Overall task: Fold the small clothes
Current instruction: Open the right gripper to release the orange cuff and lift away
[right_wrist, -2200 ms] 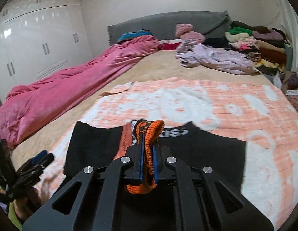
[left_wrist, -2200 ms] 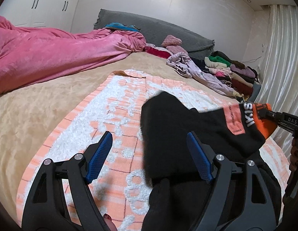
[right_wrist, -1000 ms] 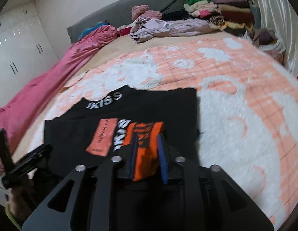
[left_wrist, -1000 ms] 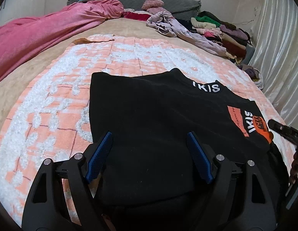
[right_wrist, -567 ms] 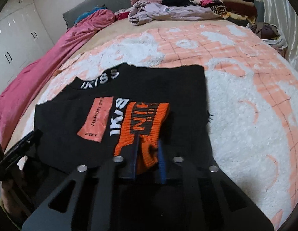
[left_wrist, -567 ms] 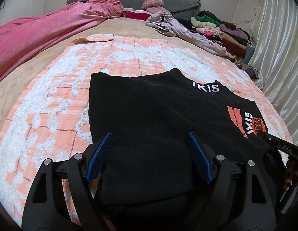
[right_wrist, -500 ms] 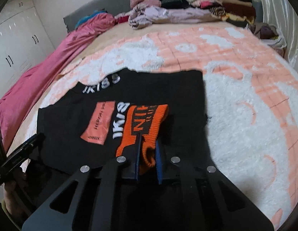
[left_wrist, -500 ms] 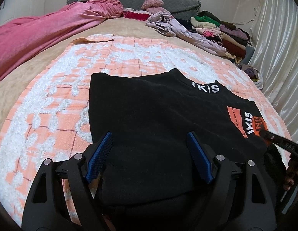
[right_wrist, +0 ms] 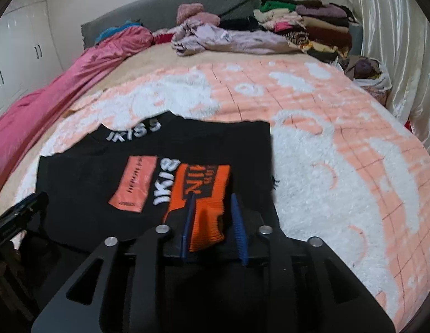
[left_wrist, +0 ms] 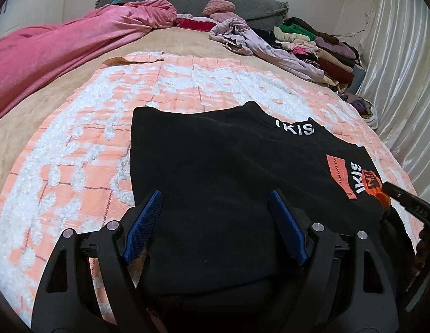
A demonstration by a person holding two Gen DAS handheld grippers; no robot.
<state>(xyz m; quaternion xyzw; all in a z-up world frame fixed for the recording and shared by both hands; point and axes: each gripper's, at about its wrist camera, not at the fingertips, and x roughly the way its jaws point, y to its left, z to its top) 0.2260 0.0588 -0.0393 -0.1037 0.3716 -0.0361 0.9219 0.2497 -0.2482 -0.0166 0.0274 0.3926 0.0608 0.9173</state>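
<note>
Right wrist: right gripper (right_wrist: 212,222) low, spread around orange cuff (right_wrist: 205,194) — left gripper (left_wrist: 215,222) wide apart over black garment (left_wrist: 229,172)

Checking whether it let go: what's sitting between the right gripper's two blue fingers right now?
In the right wrist view, the orange cuff of the black garment lies between the right gripper's parted fingers, with a gap on its right side.
</note>
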